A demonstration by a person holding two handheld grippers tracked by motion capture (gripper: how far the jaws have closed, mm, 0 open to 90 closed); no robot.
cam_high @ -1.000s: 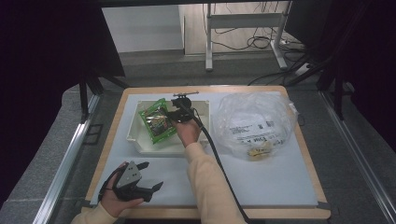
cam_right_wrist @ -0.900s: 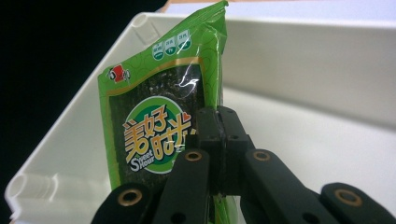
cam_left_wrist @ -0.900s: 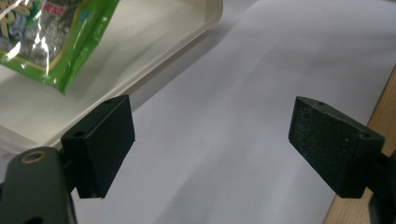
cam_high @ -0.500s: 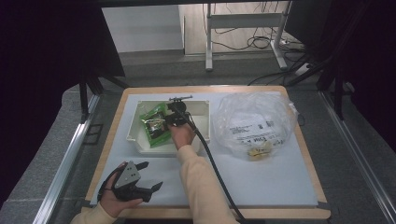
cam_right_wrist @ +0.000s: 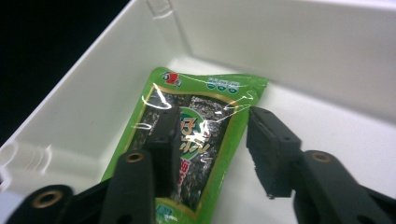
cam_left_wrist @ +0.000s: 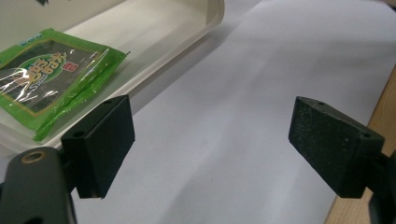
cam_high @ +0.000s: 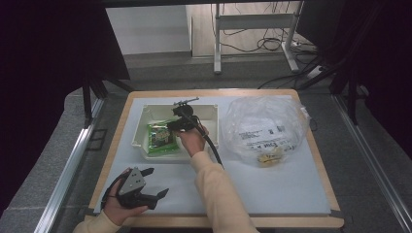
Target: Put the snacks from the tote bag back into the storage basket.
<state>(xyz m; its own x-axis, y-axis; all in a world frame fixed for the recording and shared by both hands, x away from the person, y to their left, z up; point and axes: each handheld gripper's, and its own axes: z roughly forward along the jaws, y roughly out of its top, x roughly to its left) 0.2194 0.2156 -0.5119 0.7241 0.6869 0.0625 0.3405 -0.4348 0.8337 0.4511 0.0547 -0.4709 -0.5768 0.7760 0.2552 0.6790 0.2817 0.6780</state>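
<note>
A green seaweed snack packet (cam_high: 162, 139) (cam_right_wrist: 205, 102) lies flat in a white plastic tray (cam_high: 144, 114) at the table's middle left. My right gripper (cam_high: 171, 127) (cam_right_wrist: 212, 140) hovers just over the packet inside the tray. Its jaws have just been opening and stand apart, one above the packet's face and one by its right edge, neither pressing on it. My left gripper (cam_high: 156, 183) (cam_left_wrist: 210, 149) rests in the hand near the table's front left edge, jaws wide open over the white mat with nothing between them. The left gripper view has the packet (cam_left_wrist: 46, 79) in the tray (cam_left_wrist: 187, 28) ahead.
A crumpled clear plastic bag (cam_high: 265, 126) holding something small and yellowish sits right of the tray. A white mat (cam_high: 272, 189) covers the wooden tabletop. The right gripper's cable runs back along the forearm. Metal rails border the table on both sides.
The right gripper has let go of the packet: it was held tilted above the tray and now lies flat in it. The left gripper has stayed where it was.
</note>
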